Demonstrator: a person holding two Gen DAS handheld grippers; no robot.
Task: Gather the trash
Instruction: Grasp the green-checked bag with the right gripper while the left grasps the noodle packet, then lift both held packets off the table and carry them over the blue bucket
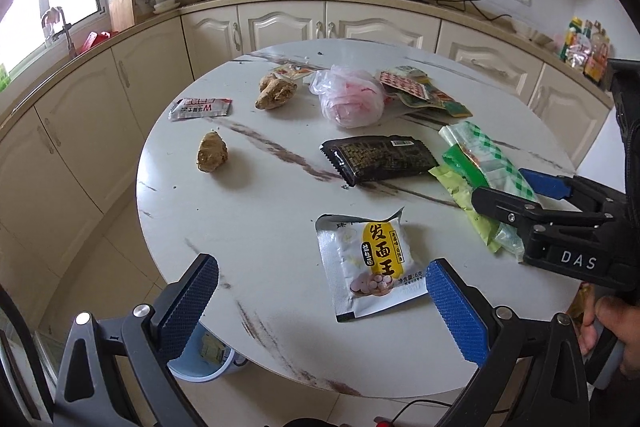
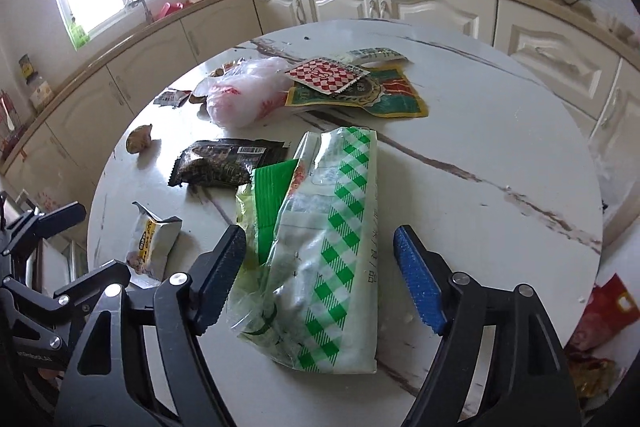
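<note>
A round white marble table [image 1: 260,219] holds scattered trash. My left gripper [image 1: 320,301] is open above the table's near edge, with a white-and-yellow sachet [image 1: 370,263] just ahead between its fingers. My right gripper [image 2: 320,275] is open and straddles a green-checked plastic wrapper [image 2: 332,247], which lies flat on the table; it also shows in the left wrist view [image 1: 490,163]. A black snack packet [image 1: 380,157] lies mid-table and shows in the right wrist view [image 2: 228,163]. A crumpled pink-white plastic bag [image 1: 352,99] and flat colourful wrappers [image 1: 420,91] lie farther back.
Two brown ginger pieces [image 1: 212,157] [image 1: 276,91] and a small silver sachet [image 1: 200,108] lie on the table's left. A blue bin [image 1: 208,359] stands on the floor under the near edge. Kitchen cabinets [image 1: 280,27] curve behind the table.
</note>
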